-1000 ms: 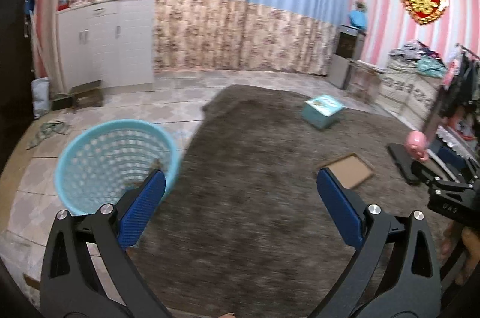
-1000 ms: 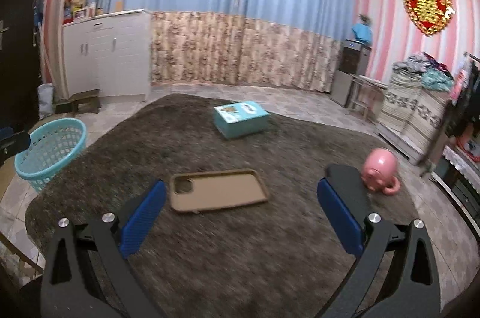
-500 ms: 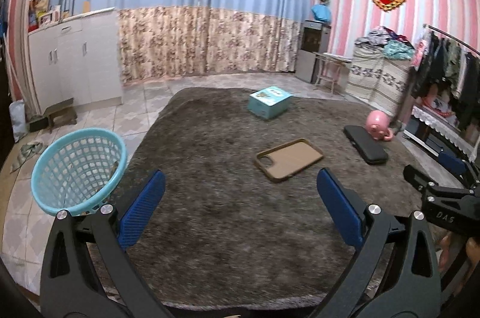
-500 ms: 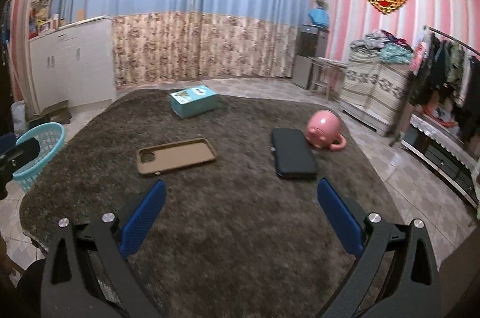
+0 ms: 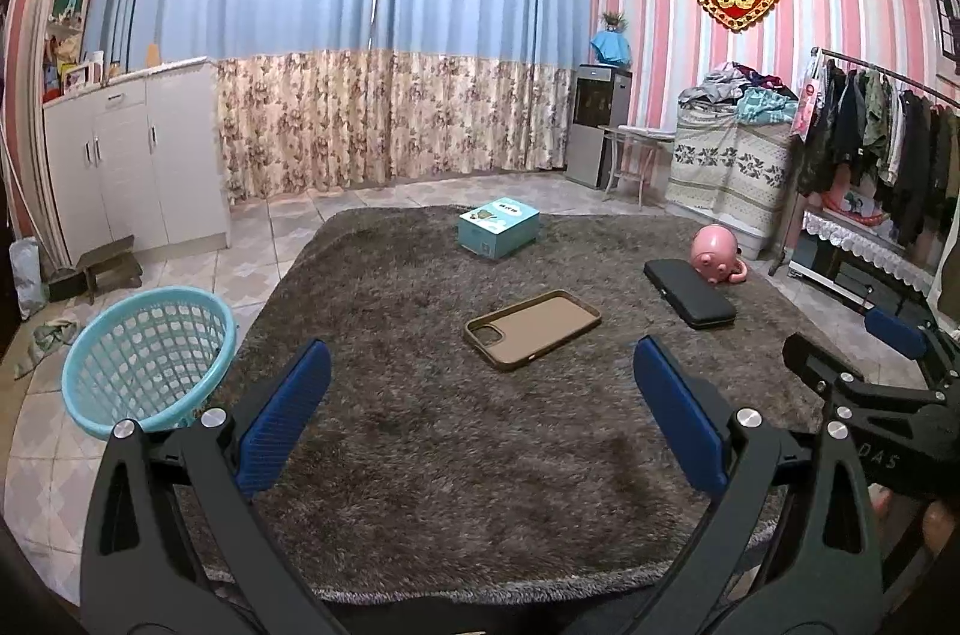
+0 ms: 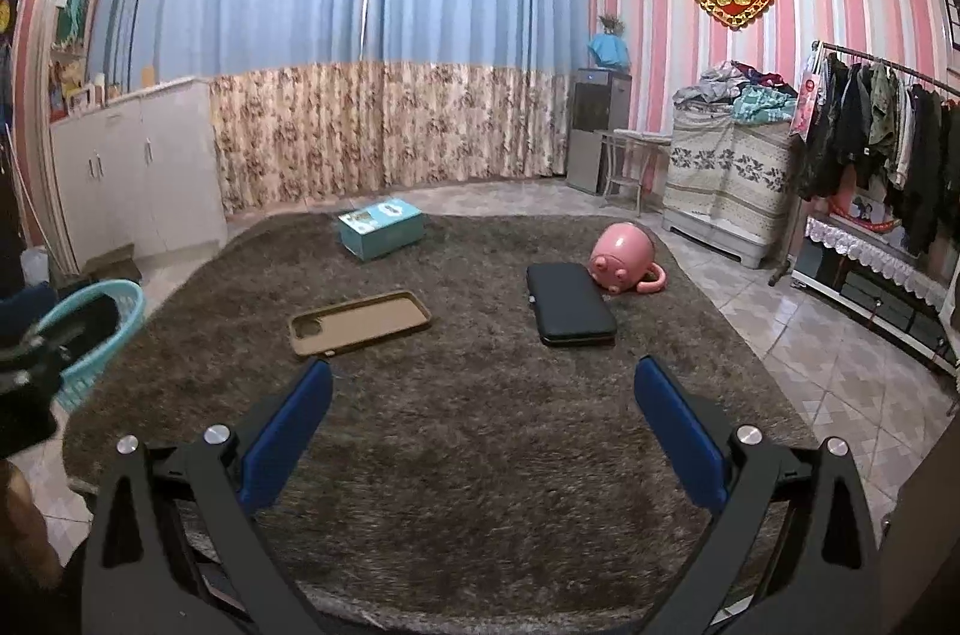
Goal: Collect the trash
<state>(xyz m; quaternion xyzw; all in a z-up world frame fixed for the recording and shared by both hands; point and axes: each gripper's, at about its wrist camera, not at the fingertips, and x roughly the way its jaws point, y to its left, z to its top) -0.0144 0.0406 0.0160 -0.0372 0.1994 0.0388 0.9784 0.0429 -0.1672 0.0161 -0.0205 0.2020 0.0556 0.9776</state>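
On the shaggy brown rug (image 5: 456, 431) lie a tan phone case (image 5: 531, 329), a black flat case (image 5: 690, 292), a pink pig-shaped mug (image 5: 717, 254) on its side and a teal box (image 5: 498, 227). They also show in the right wrist view: phone case (image 6: 360, 322), black case (image 6: 569, 303), pink mug (image 6: 624, 257), teal box (image 6: 380, 227). A light-blue basket (image 5: 150, 359) stands on the tiles left of the rug. My left gripper (image 5: 480, 419) is open and empty over the rug's near part. My right gripper (image 6: 480, 425) is open and empty too.
White cabinets (image 5: 138, 161) and a small stool (image 5: 108, 269) stand at the left wall. A covered chest (image 5: 732, 167) and a clothes rack (image 5: 882, 143) line the right side. Tiled floor (image 6: 828, 353) surrounds the rug. The right gripper shows in the left wrist view (image 5: 888, 383).
Both views have swung right and pulled back: the basket slid to the left, and the phone case, black case and pink mug came fully into view. Both grippers stayed open.
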